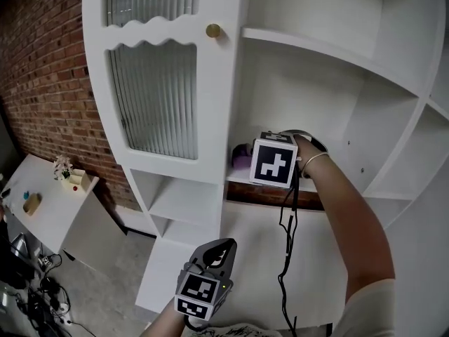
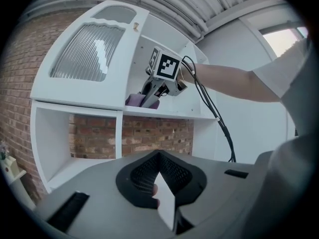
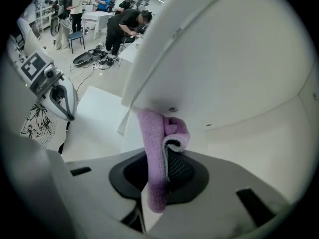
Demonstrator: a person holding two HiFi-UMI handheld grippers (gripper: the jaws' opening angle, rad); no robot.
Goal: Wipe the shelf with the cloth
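Observation:
A purple cloth lies at the left end of the white cabinet's middle shelf, against the side wall. My right gripper is shut on the cloth and holds it there. In the right gripper view the folded cloth hangs from between the jaws and touches the white panel. The left gripper view shows the right gripper, the cloth and the shelf from below. My left gripper is held low in front of the cabinet, shut and empty.
A ribbed glass door with a brass knob is left of the open shelves. Behind the cabinet is a brick wall. A low white table with small items stands at left. People work far behind.

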